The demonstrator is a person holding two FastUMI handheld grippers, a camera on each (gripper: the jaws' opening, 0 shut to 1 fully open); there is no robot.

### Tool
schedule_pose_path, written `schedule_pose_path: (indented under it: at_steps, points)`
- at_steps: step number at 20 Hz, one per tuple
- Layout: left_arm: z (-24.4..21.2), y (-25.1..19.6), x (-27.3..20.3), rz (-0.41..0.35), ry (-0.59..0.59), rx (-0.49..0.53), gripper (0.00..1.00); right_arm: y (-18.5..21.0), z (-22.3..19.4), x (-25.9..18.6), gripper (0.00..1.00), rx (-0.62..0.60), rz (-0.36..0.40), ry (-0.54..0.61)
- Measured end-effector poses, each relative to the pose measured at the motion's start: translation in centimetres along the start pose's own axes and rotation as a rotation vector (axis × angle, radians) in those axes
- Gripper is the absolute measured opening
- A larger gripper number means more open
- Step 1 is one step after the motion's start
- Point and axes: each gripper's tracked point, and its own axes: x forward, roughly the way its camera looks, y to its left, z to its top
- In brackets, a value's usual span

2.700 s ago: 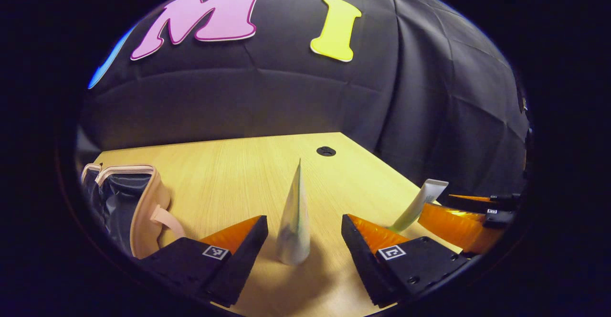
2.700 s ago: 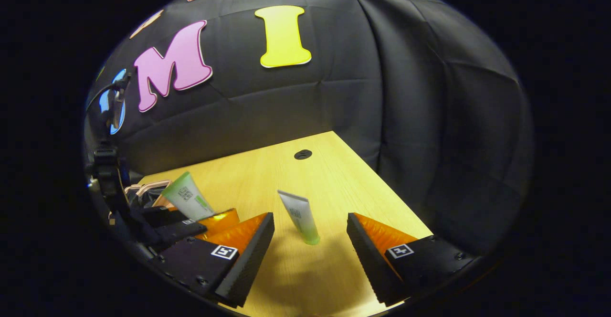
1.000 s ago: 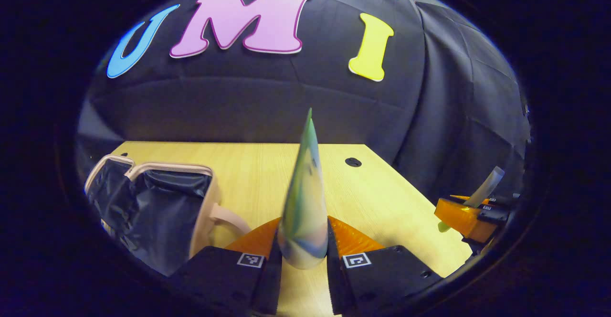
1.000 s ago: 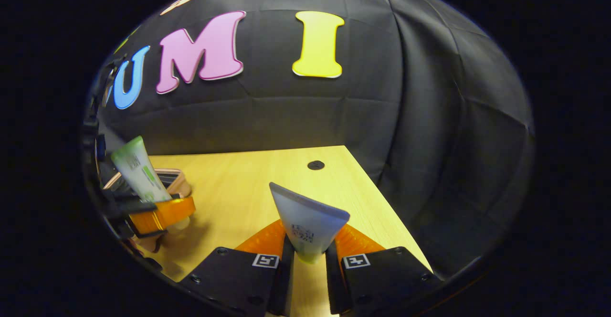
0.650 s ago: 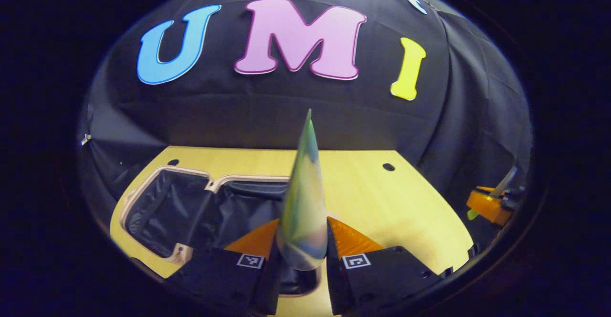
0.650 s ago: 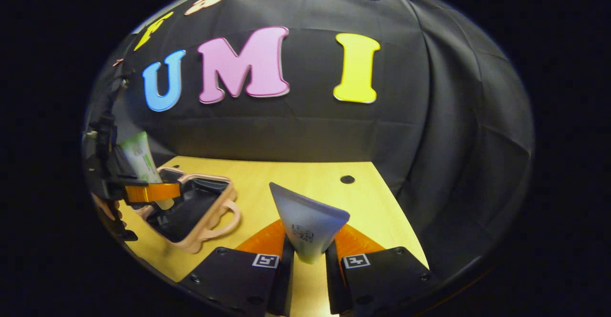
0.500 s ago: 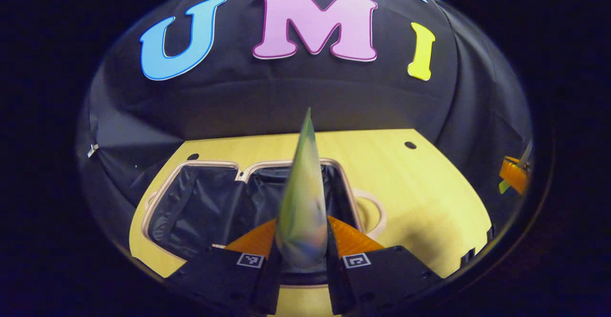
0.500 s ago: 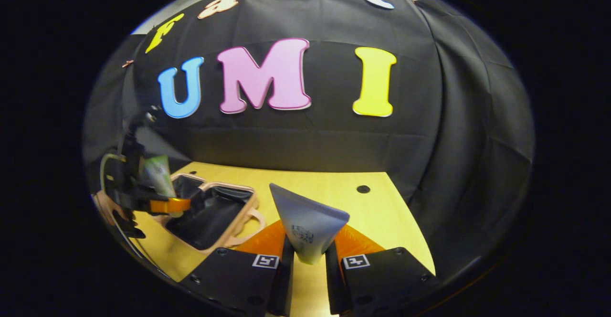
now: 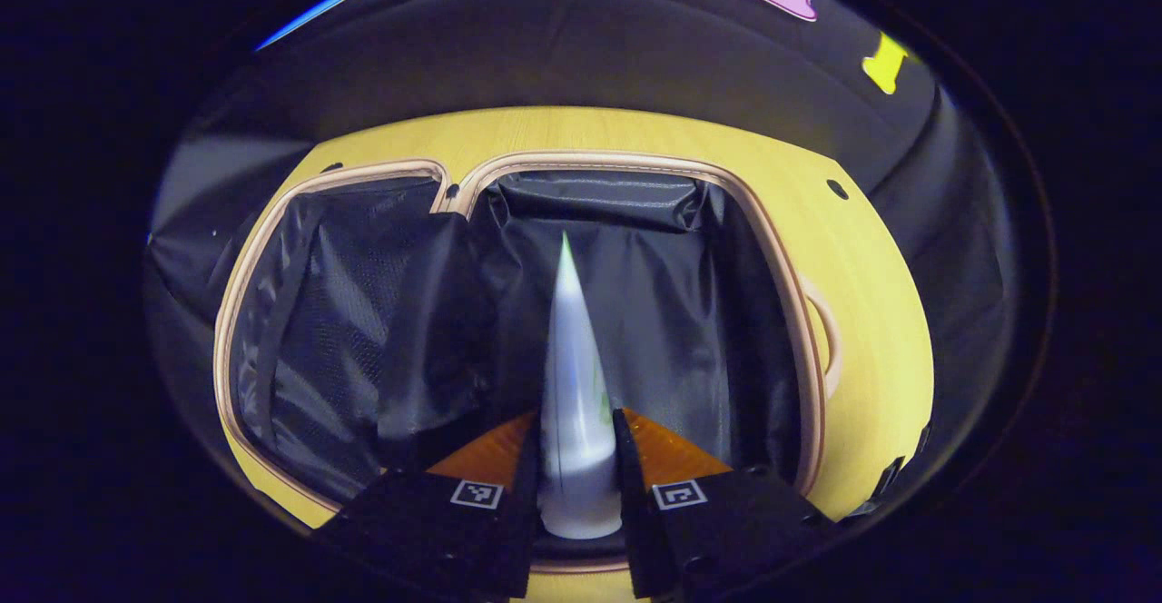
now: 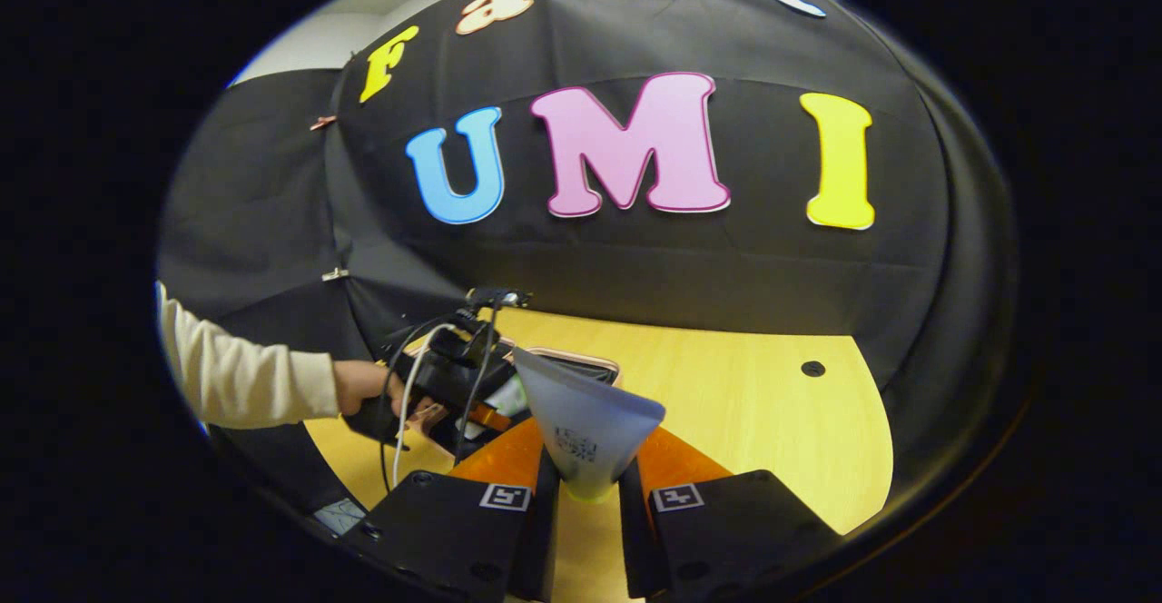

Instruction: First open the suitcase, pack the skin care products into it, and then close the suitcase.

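Observation:
A small pink suitcase (image 9: 808,349) lies open flat on the wooden table, both halves lined in black cloth. My left gripper (image 9: 575,485) hangs over its right half, tilted down, shut on a pale tube with a green stripe (image 9: 572,376) that points into the lining. My right gripper (image 10: 584,485) is shut on a second pale tube (image 10: 585,421), crimped end up, held above the table. In the right gripper view the left gripper (image 10: 445,380) and the person's hand (image 10: 363,385) that holds it sit over the suitcase's pink rim (image 10: 581,360).
The light wooden table (image 10: 753,421) has a small cable hole (image 10: 812,369) near its back right corner, also seen as a cable hole (image 9: 837,190) past the suitcase. The suitcase's handle (image 9: 822,335) sticks out on the right. A cream sleeve (image 10: 245,376) reaches in from the left.
Both grippers closed on their tubes and lifted them off the table. The left one swung left and tipped down over the open suitcase; the right one turned left toward it.

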Motion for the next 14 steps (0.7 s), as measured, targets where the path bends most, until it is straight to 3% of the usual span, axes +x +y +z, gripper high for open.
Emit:
schedule_pose_path:
  at_steps: [1, 4, 5, 8, 10, 11, 12, 14]
  points:
    - [-0.1, 0.2, 0.6, 0.01, 0.008, -0.015, 0.42, 0.3, 0.0, 0.1, 0.33, 0.005, 0.014, -0.001]
    - [-0.5, 1.0, 1.4, 0.06, 0.026, -0.035, 0.48, 0.5, -0.2, 0.7, 0.33, 0.006, 0.03, 0.011]
    - [-0.6, 1.1, 1.6, 0.067, 0.026, -0.048, 0.45, 0.5, -0.3, 1.2, 0.33, 0.008, 0.032, 0.018]
    - [0.5, 1.8, 0.7, 0.084, -0.036, -0.058, 0.5, 0.8, -0.3, 3.1, 0.33, 0.016, 0.034, 0.049]
    - [1.8, 1.3, -1.4, 0.053, -0.129, -0.064, 0.75, 1.0, 0.1, 4.5, 0.33, 0.016, 0.027, 0.064]
    - [2.4, 1.7, -3.4, 0.063, -0.191, -0.058, 0.93, 1.3, 0.3, 5.2, 0.33, 0.023, 0.024, 0.068]
    - [3.2, 2.7, -5.4, 0.088, -0.263, -0.053, 0.99, 1.6, 0.4, 6.0, 0.33, 0.029, 0.024, 0.077]
    - [4.0, 4.6, -9.7, 0.117, -0.384, -0.052, 0.99, 2.6, -0.1, 7.4, 0.33, 0.045, 0.016, 0.112]
